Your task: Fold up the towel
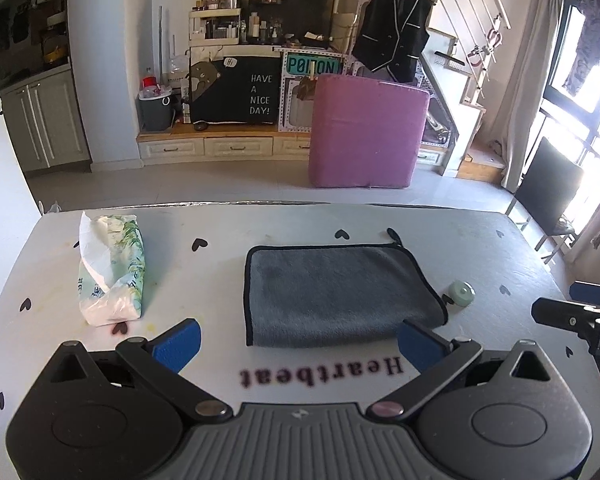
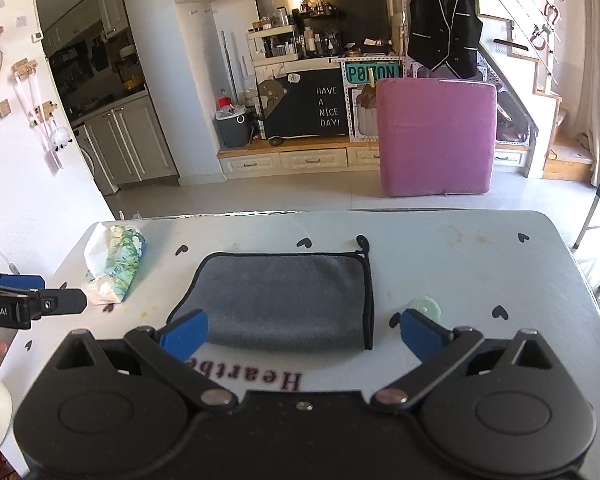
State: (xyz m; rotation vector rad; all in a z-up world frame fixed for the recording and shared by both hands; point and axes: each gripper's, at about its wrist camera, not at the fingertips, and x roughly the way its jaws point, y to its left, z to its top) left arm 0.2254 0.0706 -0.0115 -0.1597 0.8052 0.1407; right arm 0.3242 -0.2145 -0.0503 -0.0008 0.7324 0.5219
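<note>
A grey towel (image 1: 336, 292) with black edging lies folded flat on the white table (image 1: 220, 264), its hang loop at the far right corner. It also shows in the right wrist view (image 2: 284, 300). My left gripper (image 1: 300, 344) is open and empty, just short of the towel's near edge. My right gripper (image 2: 304, 334) is open and empty, also at the near edge, its left blue pad (image 2: 184, 334) over the towel's near left corner. Each gripper shows at the side of the other's view.
A tissue pack (image 1: 112, 272) lies on the left of the table. A small pale green round object (image 1: 462, 293) sits right of the towel. Beyond the table's far edge stand a pink cushion block (image 1: 364, 132) and a chair (image 1: 548, 188).
</note>
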